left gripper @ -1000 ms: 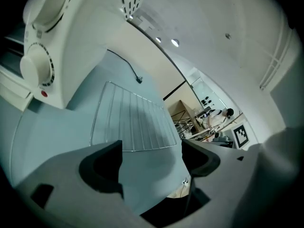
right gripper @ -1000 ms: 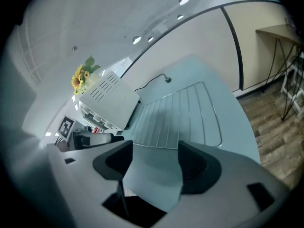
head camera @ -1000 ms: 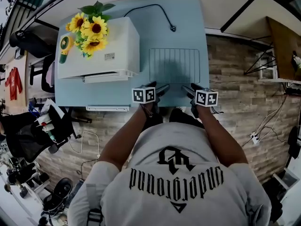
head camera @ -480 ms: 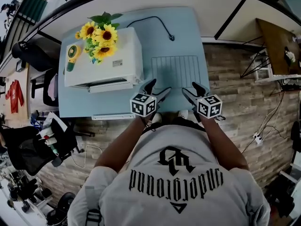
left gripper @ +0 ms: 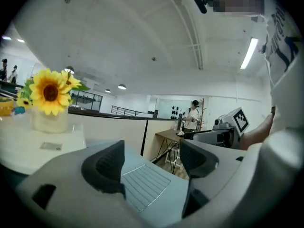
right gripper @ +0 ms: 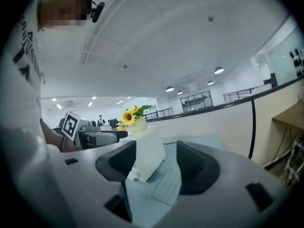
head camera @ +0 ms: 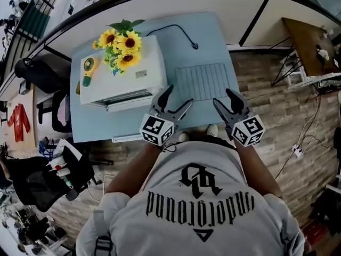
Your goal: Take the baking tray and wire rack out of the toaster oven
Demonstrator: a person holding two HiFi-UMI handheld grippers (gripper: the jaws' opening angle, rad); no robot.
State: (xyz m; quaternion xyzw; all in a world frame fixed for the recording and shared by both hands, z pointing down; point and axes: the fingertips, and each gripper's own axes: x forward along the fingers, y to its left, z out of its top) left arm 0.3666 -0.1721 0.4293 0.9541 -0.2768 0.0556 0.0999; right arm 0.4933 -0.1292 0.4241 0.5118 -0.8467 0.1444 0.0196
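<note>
Silver wire rack [head camera: 205, 81] is laid flat on the light-blue table [head camera: 96, 122], just beside the white box-shaped toaster oven [head camera: 123, 72], to its right in the head view.

Left gripper [head camera: 178, 96] and right gripper [head camera: 224, 97] are held raised over the table's near side, clear of the rack. Jaws of both are parted and closing, and nothing is gripped. Rack and tabletop are seen beyond the left pair, an oven corner and the rack beyond the right pair.

A bunch of yellow sunflowers [head camera: 123, 42] and a yellow-and-green handheld fan [head camera: 88, 68] are set on the oven top. A black cable [head camera: 178, 30] is trailed across the table's far end.
</note>
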